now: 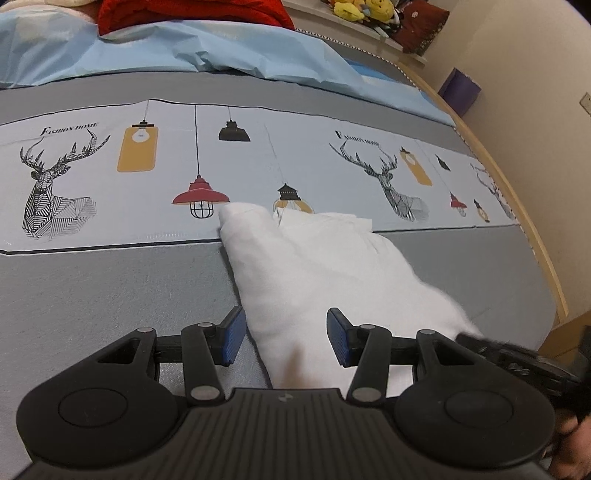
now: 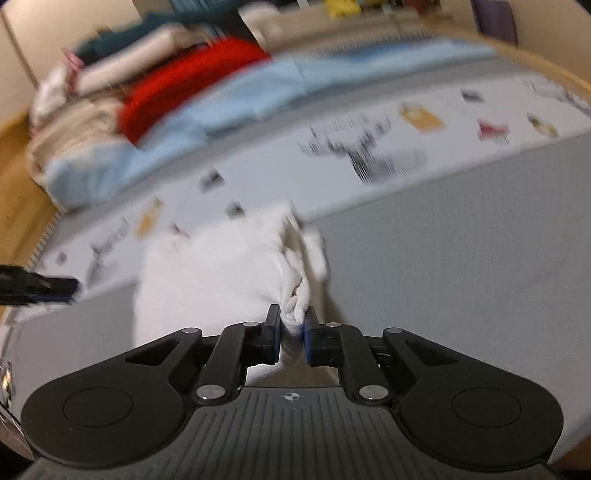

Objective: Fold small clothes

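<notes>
A small white garment [image 1: 310,273] lies on the grey bed cover, its far end over the printed band. My left gripper [image 1: 285,341] is open, with its blue pads on either side of the garment's near end. In the right wrist view my right gripper [image 2: 291,330] is shut on a bunched edge of the same white garment [image 2: 221,273] and holds it a little above the cover. The right gripper's black body [image 1: 517,360] shows at the right edge of the left wrist view. The left gripper's finger [image 2: 40,288] shows at the left of the blurred right wrist view.
The bed cover has a pale band printed with deer and lamps [image 1: 59,184]. A light blue sheet [image 1: 207,48] and a red cloth [image 1: 192,14] lie at the far side. The wooden bed edge [image 1: 517,206] curves along the right, with a purple box [image 1: 460,90] beyond.
</notes>
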`<state>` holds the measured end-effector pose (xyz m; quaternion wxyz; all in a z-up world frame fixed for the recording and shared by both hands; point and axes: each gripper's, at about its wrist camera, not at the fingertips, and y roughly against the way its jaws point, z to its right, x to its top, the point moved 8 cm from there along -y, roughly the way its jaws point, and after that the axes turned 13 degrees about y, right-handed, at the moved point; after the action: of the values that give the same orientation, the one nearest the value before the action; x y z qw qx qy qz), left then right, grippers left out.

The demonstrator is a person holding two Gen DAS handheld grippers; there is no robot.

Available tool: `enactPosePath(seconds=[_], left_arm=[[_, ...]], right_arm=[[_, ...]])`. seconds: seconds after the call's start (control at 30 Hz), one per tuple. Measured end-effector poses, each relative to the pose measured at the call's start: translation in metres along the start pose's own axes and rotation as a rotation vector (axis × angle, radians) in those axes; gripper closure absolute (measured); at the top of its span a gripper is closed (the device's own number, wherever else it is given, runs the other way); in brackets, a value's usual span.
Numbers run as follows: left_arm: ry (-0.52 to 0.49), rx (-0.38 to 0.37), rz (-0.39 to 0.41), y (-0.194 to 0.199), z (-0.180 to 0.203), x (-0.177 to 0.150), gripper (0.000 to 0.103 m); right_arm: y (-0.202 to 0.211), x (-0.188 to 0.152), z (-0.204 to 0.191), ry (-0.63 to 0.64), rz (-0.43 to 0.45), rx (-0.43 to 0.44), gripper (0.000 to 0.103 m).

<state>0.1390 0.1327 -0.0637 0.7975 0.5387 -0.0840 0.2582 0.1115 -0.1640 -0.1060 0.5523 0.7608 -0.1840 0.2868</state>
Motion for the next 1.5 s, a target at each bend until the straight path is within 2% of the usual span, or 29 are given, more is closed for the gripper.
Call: enactPosePath(seconds=[0.07, 0.13, 0.23, 0.33, 0.4, 0.47, 0.53, 0.63, 0.7, 0.83, 1.07, 1.1, 1.13, 1.17, 1.23, 1.33, 1.4, 1.5], left_arm=[[-0.01, 0.002, -0.01, -0.002, 0.0, -0.002, 0.05], [-0.018, 0.012, -0.027, -0.006, 0.0, -0.006, 0.05], [-0.05, 0.019, -0.055, -0.012, 0.003, -0.013, 0.05], [-0.091, 0.026, -0.078, -0.02, 0.008, -0.018, 0.05], [-0.105, 0.037, -0.088, -0.026, 0.009, -0.02, 0.05], [-0.105, 0.049, -0.093, -0.031, 0.01, -0.02, 0.05], [-0.1, 0.049, -0.091, -0.033, 0.011, -0.019, 0.05], [-0.094, 0.052, -0.088, -0.037, 0.014, -0.016, 0.05], [-0.091, 0.051, -0.09, -0.039, 0.015, -0.015, 0.05], [-0.108, 0.052, -0.086, -0.042, 0.019, -0.011, 0.05], [-0.076, 0.055, -0.066, -0.044, 0.014, 0.005, 0.05], [-0.074, 0.058, -0.066, -0.044, 0.013, 0.006, 0.05], [-0.072, 0.062, -0.064, -0.045, 0.012, 0.007, 0.05], [-0.071, 0.064, -0.063, -0.045, 0.012, 0.008, 0.05], [-0.07, 0.066, -0.063, -0.044, 0.011, 0.008, 0.05], [-0.072, 0.071, -0.061, -0.044, 0.01, 0.007, 0.05], [-0.067, 0.073, -0.057, -0.043, 0.007, 0.007, 0.05], [-0.054, 0.081, -0.051, -0.043, 0.005, 0.008, 0.05]], right_arm=[[-0.015, -0.015, 0.014, -0.065, -0.124, -0.013, 0.08], [-0.017, -0.022, 0.032, -0.125, -0.178, -0.079, 0.076], [-0.003, 0.002, 0.041, -0.129, -0.106, -0.075, 0.076], [0.009, 0.043, 0.039, -0.085, -0.032, 0.001, 0.076], [0.009, 0.071, 0.031, -0.016, -0.001, 0.074, 0.071], [0.001, 0.089, 0.023, 0.066, -0.001, 0.122, 0.057], [-0.016, 0.099, 0.017, 0.127, -0.012, 0.154, 0.054], [-0.051, 0.103, 0.016, 0.137, -0.023, 0.17, 0.054], [-0.077, 0.1, 0.019, 0.091, -0.033, 0.166, 0.053], [-0.113, 0.095, 0.027, 0.017, -0.054, 0.092, 0.053], [-0.141, 0.09, 0.015, -0.015, -0.123, 0.177, 0.05], [-0.142, 0.091, 0.013, -0.001, -0.121, 0.177, 0.051], [-0.143, 0.091, 0.01, 0.013, -0.123, 0.18, 0.059], [-0.144, 0.09, 0.007, 0.021, -0.124, 0.188, 0.076], [-0.146, 0.089, 0.002, 0.036, -0.128, 0.19, 0.096], [-0.138, 0.095, -0.003, 0.065, -0.087, 0.179, 0.098], [-0.119, 0.107, -0.004, 0.057, -0.004, 0.184, 0.098], [-0.081, 0.129, -0.005, 0.06, 0.174, 0.21, 0.098]])
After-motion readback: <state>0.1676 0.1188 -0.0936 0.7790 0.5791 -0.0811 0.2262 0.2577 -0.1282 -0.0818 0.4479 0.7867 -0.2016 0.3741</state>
